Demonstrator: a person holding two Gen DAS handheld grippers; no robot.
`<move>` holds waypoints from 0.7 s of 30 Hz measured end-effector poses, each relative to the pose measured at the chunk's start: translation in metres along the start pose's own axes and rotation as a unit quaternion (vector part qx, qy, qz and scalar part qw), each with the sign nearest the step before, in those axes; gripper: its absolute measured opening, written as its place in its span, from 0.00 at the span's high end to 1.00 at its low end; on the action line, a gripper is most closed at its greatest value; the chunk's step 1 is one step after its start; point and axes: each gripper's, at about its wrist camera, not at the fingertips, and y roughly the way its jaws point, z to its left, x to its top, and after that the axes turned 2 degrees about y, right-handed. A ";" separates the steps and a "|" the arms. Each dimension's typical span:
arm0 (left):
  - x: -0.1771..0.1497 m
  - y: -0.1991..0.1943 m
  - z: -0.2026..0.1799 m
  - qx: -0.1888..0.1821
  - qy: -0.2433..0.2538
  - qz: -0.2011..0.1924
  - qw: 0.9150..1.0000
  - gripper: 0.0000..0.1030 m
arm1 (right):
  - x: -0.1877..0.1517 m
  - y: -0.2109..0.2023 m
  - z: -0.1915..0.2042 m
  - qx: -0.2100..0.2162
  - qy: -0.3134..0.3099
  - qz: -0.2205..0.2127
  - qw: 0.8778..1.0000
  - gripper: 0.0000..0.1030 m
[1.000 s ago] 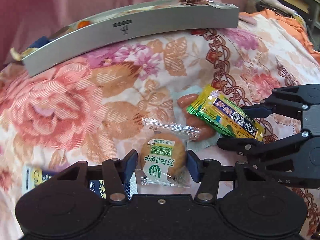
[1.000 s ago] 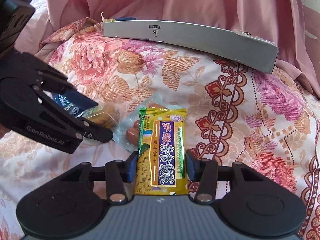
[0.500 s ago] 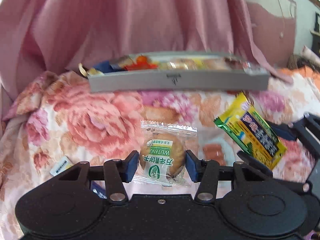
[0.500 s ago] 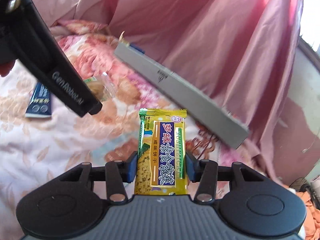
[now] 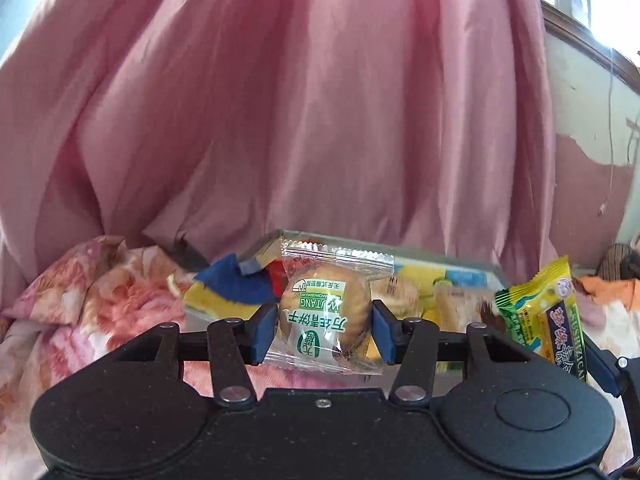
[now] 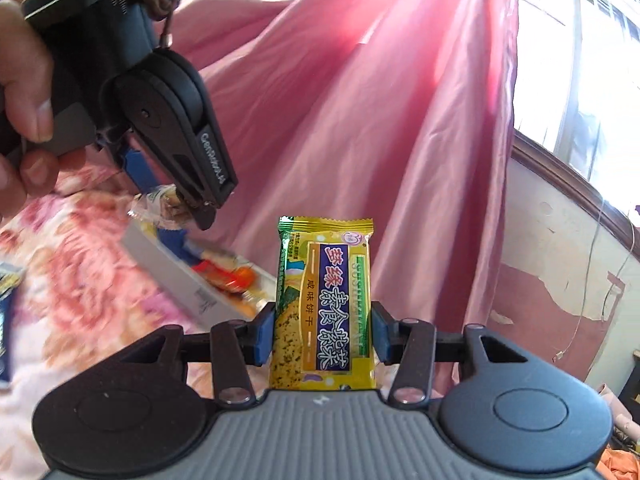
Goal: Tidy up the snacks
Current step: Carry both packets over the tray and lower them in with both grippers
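Note:
My left gripper (image 5: 325, 334) is shut on a clear-wrapped round biscuit with a green label (image 5: 325, 312), held in the air in front of the grey snack box (image 5: 460, 280). My right gripper (image 6: 323, 338) is shut on a yellow cracker packet with a blue label (image 6: 326, 312), also lifted. That yellow packet shows at the right of the left wrist view (image 5: 548, 316). In the right wrist view the left gripper (image 6: 188, 204) holds the biscuit (image 6: 166, 206) just above the near end of the grey box (image 6: 188, 284), which holds several snacks.
Pink curtain (image 5: 300, 120) hangs behind the box. The floral bedspread (image 5: 80, 312) lies below. A blue packet (image 6: 6, 320) lies on the bedspread at far left. A wall with peeling paint (image 6: 560, 280) and a window (image 6: 580, 60) are at right.
Both grippers have lifted their snacks off the bedspread and moved up and forward toward the grey box. The sausages and the bed surface have dropped out of view.

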 end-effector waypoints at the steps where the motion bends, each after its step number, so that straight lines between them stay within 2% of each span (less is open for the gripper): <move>1: 0.004 0.007 -0.001 0.001 -0.001 0.001 1.000 0.50 | 0.002 0.009 -0.004 -0.007 0.006 -0.002 1.000 0.49; 6: 0.018 0.041 -0.011 0.008 -0.013 0.007 1.000 0.50 | 0.005 0.044 -0.023 -0.017 0.027 0.001 0.999 0.49; 11: 0.016 0.070 -0.018 0.016 -0.020 0.028 0.999 0.50 | 0.001 0.067 -0.033 -0.013 0.035 0.012 0.999 0.49; 21: 0.009 0.098 -0.020 0.029 -0.019 0.053 0.998 0.50 | -0.005 0.095 -0.036 -0.001 0.049 0.037 0.998 0.49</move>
